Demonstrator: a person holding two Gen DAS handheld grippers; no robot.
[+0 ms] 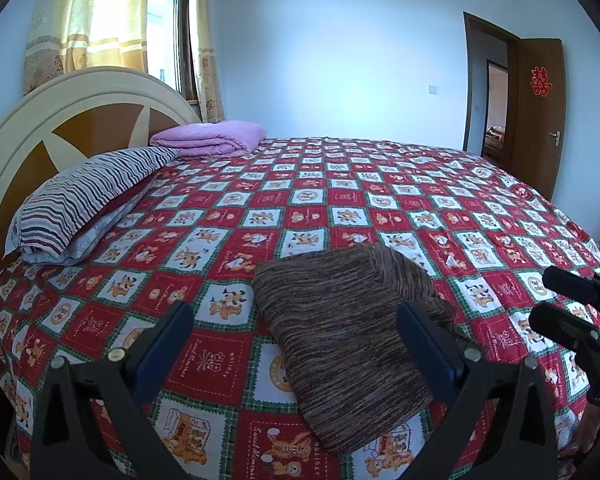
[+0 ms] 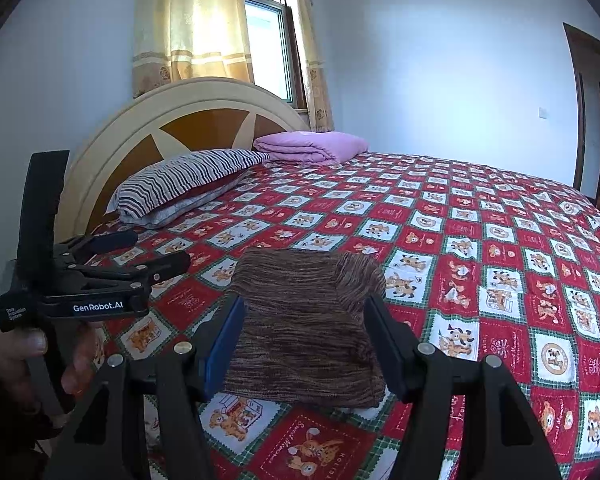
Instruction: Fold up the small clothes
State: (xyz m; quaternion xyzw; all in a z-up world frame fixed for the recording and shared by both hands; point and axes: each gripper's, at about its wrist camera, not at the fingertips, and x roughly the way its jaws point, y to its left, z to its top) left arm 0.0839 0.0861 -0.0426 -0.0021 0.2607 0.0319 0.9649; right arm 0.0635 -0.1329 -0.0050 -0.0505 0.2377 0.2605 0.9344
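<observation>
A brown striped knit garment (image 1: 340,336) lies folded into a compact rectangle on the red patchwork bedspread (image 1: 340,200). It also shows in the right wrist view (image 2: 304,328). My left gripper (image 1: 296,316) is open and empty, just in front of the garment, its right finger beside the garment's right edge. My right gripper (image 2: 304,328) is open and empty, its jaws either side of the garment's near part, above it. The left gripper shows at the left of the right wrist view (image 2: 156,252), open. The right gripper shows at the right edge of the left wrist view (image 1: 556,296).
A striped pillow (image 1: 84,204) and a folded purple blanket (image 1: 212,140) lie at the bed's head by the cream headboard (image 1: 60,120). A curtained window (image 2: 268,40) is behind. An open brown door (image 1: 536,120) stands at the far right.
</observation>
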